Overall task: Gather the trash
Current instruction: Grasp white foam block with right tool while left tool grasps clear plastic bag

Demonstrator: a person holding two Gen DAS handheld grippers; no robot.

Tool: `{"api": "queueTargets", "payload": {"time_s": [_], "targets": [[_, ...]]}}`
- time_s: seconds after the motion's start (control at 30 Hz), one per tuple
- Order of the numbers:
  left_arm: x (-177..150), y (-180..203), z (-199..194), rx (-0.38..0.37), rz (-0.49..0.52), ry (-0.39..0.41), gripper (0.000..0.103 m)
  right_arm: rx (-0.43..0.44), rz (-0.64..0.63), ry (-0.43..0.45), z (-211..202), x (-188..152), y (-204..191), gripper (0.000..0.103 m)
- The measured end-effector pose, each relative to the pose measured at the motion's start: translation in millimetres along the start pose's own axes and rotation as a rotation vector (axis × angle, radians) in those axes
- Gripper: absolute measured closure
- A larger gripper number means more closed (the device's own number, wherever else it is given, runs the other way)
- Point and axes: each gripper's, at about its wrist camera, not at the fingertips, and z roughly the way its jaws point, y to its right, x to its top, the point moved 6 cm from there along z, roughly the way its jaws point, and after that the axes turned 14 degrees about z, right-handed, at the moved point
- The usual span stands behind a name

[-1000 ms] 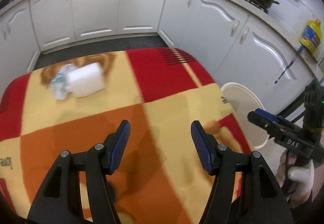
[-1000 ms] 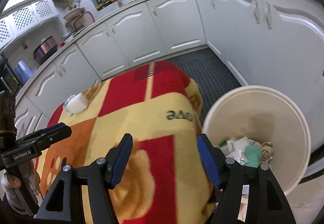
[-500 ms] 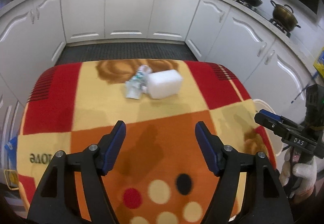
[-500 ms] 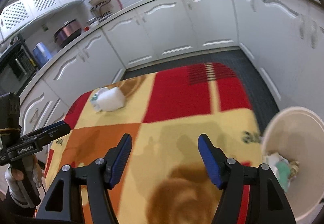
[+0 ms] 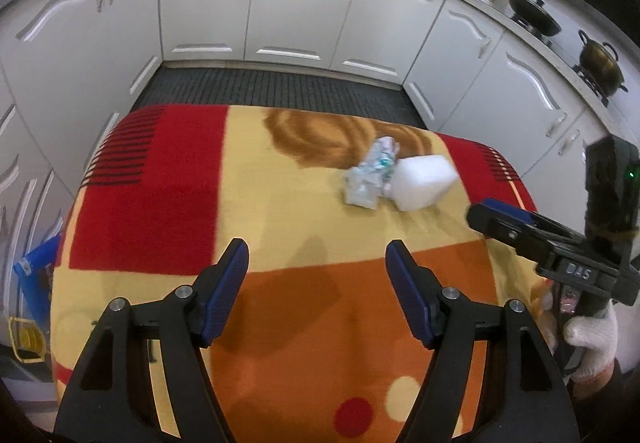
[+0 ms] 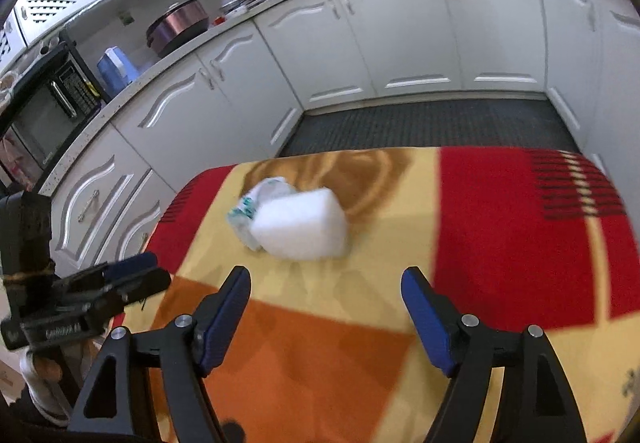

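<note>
Two pieces of trash, white foam block [image 6: 302,229] touching crumpled wrapper [image 6: 250,209], lie beyond the empty right gripper [image 6: 326,317], whose jaws have just been widening; left gripper [image 5: 316,279] stands wide, empty

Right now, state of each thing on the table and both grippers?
White foam block: lying on the blanket, not gripped.
Crumpled wrapper: lying on the blanket, touching the foam block, not gripped.
Blanket: spread over the table.
Left gripper: open, empty, short of the trash.
Right gripper: open, empty, jaws have just been opening, foam block ahead of it.
</note>
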Motion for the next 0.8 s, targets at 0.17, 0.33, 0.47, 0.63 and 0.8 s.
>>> {"api": "queueTargets", "payload": {"time_s": [0.17,0.33,0.47,0.63,0.8], "targets": [[3,-7,3,-0.007,-0.010,-0.002,0.033,0.003,-0.019,-0.021,36,11,-21,0.026],[17,2,14,-0.059,0.024,0.000,0.033,0.024,-0.013,-0.023,42,18,-22,0.057],[32,16,29,-0.085,0.089,0.009,0.033,0.036,0.000,0.028,11,19,-11,0.059],[49,24,59,-0.092,0.107,0.018,0.033,0.027,0.045,0.069,-30,9,16,0.059],[51,26,92,-0.078,0.094,-0.045,0.081,0.013,0.084,0.082,-54,-5,35,0.059]]}}
